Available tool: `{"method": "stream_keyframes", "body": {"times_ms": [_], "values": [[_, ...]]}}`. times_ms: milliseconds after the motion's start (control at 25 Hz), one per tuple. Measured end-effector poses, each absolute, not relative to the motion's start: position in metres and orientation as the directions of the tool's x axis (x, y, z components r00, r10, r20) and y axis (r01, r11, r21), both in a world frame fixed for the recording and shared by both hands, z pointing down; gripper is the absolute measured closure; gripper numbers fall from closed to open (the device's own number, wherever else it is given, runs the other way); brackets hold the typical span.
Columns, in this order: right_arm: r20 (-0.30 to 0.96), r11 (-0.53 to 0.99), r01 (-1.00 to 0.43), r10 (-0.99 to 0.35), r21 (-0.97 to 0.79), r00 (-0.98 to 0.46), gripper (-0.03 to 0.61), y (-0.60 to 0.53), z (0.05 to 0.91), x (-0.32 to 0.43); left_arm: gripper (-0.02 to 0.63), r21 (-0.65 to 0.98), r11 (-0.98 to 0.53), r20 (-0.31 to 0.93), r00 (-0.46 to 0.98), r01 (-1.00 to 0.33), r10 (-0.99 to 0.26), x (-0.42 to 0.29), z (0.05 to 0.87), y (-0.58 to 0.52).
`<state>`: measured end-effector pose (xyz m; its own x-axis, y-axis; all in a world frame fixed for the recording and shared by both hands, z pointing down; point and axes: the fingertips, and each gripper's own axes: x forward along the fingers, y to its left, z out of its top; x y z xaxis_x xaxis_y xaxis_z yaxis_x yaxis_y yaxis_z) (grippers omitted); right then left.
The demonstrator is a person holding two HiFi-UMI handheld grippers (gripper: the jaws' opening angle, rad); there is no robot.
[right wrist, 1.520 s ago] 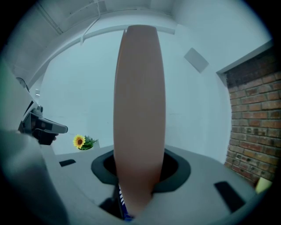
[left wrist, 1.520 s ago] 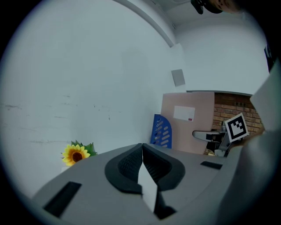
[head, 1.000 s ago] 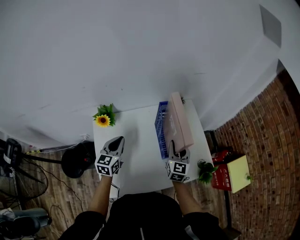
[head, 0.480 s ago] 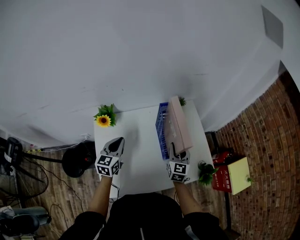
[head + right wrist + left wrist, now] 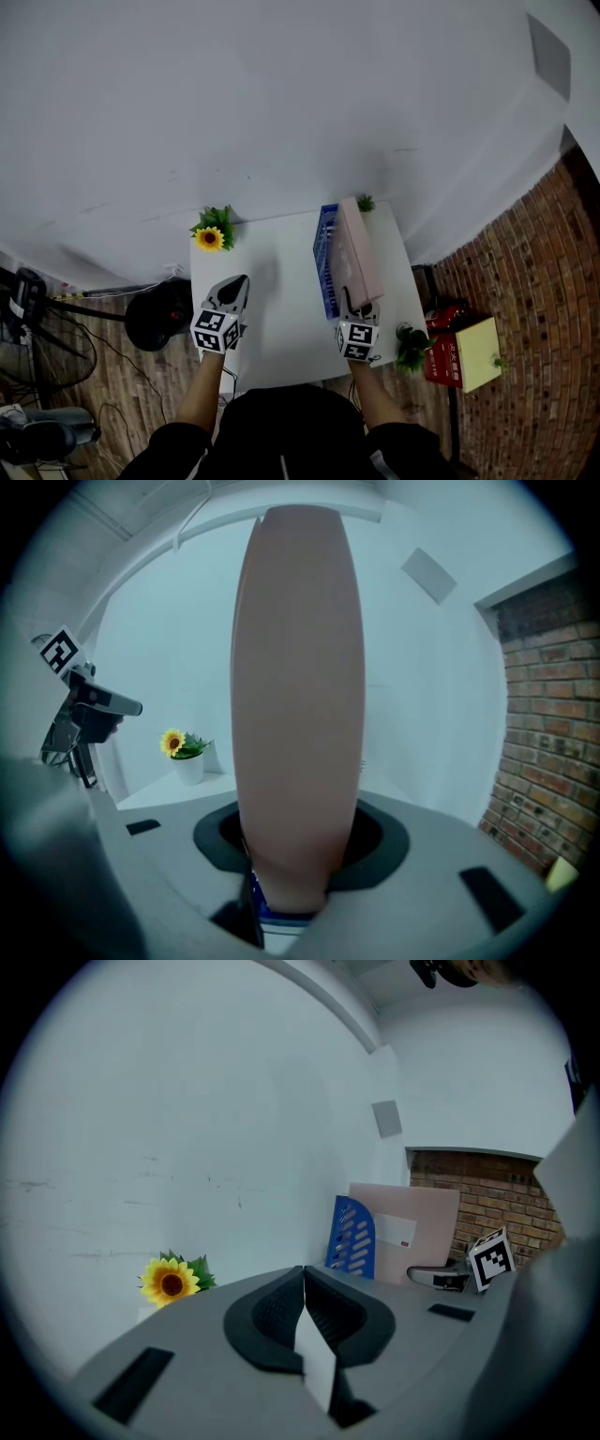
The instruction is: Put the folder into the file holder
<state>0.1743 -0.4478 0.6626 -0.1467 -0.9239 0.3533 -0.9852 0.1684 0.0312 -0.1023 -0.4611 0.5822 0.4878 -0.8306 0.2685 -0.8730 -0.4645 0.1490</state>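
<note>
Stiffness, we judge, makes the light pink folder (image 5: 361, 248) edge-grippable; jaws of our right tool (image 5: 356, 302) are opening around it, left tool (image 5: 238, 281) pressed together.

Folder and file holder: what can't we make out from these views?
- Right gripper view: the folder fills the middle, so only a blue sliver of the file holder shows.
- Head view: whether the folder's bottom edge sits in the holder. It is too small, and the blue wall covers it.
- Left gripper view: the print on the folder's label is too small to read.
</note>
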Motion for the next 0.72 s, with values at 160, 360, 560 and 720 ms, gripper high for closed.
{"method": "stream_keyframes", "body": {"times_ms": [160, 360, 560, 720], "values": [[0.394, 0.173, -0.984, -0.908, 0.032, -0.147, 0.400, -0.447, 0.678, 0.177, 0.589, 0.149, -0.460, 0.267, 0.484, -0.875, -0.834, -0.104, 0.582, -0.458], [0.399, 0.180, -0.983, -0.904, 0.033, -0.152, 0.391, -0.448, 0.683, 0.176, 0.590, 0.149, -0.451, 0.271, 0.475, -0.880, -0.837, -0.107, 0.583, -0.454], [0.429, 0.191, -0.982, -0.886, -0.002, -0.173, 0.360, -0.447, 0.690, 0.176, 0.589, 0.152, -0.448, 0.272, 0.473, -0.881, -0.838, -0.107, 0.583, -0.447], [0.463, 0.200, -0.979, -0.866, -0.026, -0.189, 0.325, -0.443, 0.694, 0.176, 0.591, 0.146, -0.451, 0.265, 0.474, -0.880, -0.840, -0.105, 0.582, -0.441]]}}
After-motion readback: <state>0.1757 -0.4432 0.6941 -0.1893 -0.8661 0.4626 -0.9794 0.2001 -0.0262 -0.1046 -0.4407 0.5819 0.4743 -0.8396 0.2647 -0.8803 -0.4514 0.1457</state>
